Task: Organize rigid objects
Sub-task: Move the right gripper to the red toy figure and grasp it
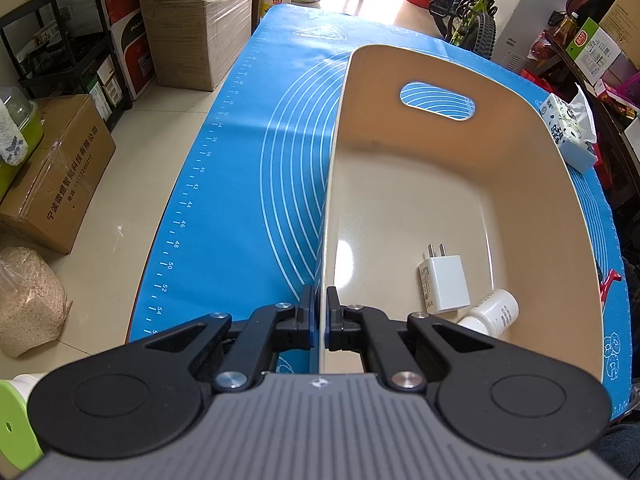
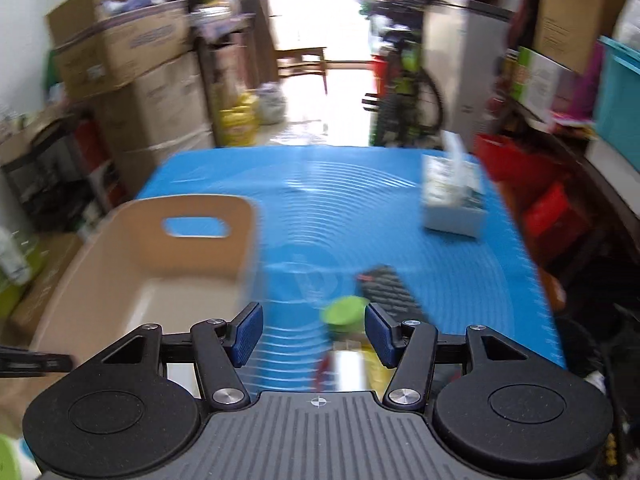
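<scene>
A beige bin (image 1: 520, 184) with a handle cutout stands on the blue mat (image 1: 280, 100). My left gripper (image 1: 322, 316) is shut on the bin's left wall, one pad on each side of the rim. Inside the bin lie a white charger plug (image 1: 444, 284) and a small white bottle (image 1: 494, 316). The right wrist view is blurred. In it my right gripper (image 2: 314, 328) stands open above the mat with nothing between its pads. Just beyond its right finger lie a green-capped yellow bottle (image 2: 346, 314) and a black remote (image 2: 390, 292). The bin (image 2: 100, 264) is to its left.
A tissue box (image 2: 454, 200) stands at the mat's far right, also the tissue box (image 1: 568, 132) beside the bin. Cardboard boxes (image 1: 56, 172), a bagged sack (image 1: 28, 300) and a shelf crowd the floor on the left. A bicycle (image 1: 468, 4) stands beyond the table.
</scene>
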Motion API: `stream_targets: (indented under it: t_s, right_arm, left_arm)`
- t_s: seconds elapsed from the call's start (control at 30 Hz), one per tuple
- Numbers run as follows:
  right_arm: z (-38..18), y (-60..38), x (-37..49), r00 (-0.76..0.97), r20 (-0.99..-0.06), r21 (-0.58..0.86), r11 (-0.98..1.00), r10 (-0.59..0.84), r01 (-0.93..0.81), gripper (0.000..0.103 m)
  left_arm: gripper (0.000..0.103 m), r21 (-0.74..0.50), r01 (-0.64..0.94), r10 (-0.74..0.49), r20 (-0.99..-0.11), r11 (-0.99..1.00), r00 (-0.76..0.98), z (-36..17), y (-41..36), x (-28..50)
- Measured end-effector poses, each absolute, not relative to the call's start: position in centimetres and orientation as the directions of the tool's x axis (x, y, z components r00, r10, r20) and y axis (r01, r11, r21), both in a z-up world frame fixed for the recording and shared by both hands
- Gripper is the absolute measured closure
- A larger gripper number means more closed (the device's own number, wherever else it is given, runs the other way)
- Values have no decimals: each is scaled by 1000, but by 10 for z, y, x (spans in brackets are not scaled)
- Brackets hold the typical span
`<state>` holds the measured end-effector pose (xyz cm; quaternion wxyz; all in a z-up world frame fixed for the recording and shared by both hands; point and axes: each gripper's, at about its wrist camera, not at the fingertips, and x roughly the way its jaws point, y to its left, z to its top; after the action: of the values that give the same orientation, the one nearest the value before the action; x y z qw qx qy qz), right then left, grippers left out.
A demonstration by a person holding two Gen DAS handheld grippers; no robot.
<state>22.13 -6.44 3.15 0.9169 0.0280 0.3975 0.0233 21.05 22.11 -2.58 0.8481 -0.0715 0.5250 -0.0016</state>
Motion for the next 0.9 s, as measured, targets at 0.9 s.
stream_targets:
  t_s: [0.9]
  right_arm:
    - [-82, -149, 223, 442, -893, 54, 951, -91, 305, 46]
  left_arm:
    - [97, -122, -72, -77, -890, 990, 448, -26, 221, 211]
